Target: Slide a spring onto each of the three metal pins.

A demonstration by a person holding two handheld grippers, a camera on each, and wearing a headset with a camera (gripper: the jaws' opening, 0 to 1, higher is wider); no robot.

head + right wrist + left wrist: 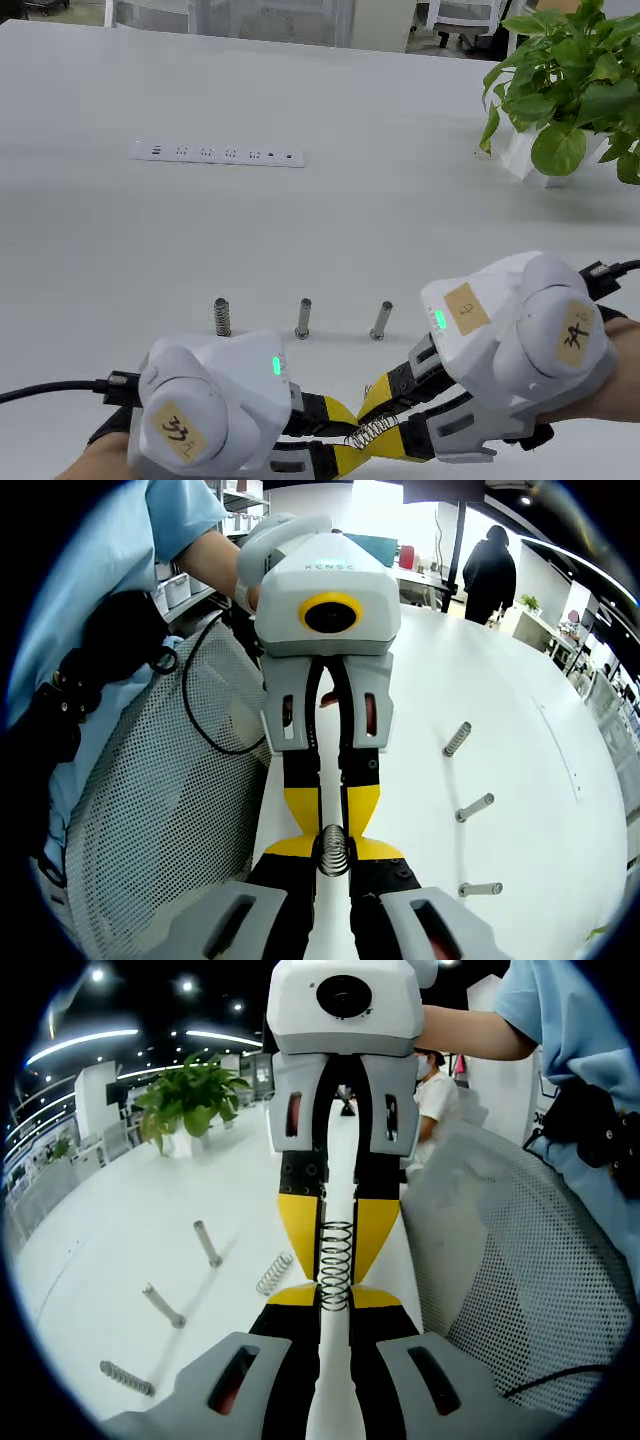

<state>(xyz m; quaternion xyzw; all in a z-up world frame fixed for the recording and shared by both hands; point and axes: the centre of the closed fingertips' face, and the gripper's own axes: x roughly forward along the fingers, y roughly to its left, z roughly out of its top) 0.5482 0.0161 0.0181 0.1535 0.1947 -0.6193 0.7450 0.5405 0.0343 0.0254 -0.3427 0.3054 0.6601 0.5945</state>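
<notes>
Both tools meet tip to tip at bottom centre of head view. Left tool & right tool each clamped on one end of same spring, which bridges the two sets of yellow tips. 2nd spring lies loose on desk, just left of tips in left gripper view. Three pins upright in a row mid-frame, above tools: leftmost pin already wears a spring, middle pin & rightmost pin bare. Held spring near pins, not touching.

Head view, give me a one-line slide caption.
Left hand-held gripper and right hand-held gripper grip one spring together; behind, a fitted spring sits on the leftmost of three pins.
</notes>
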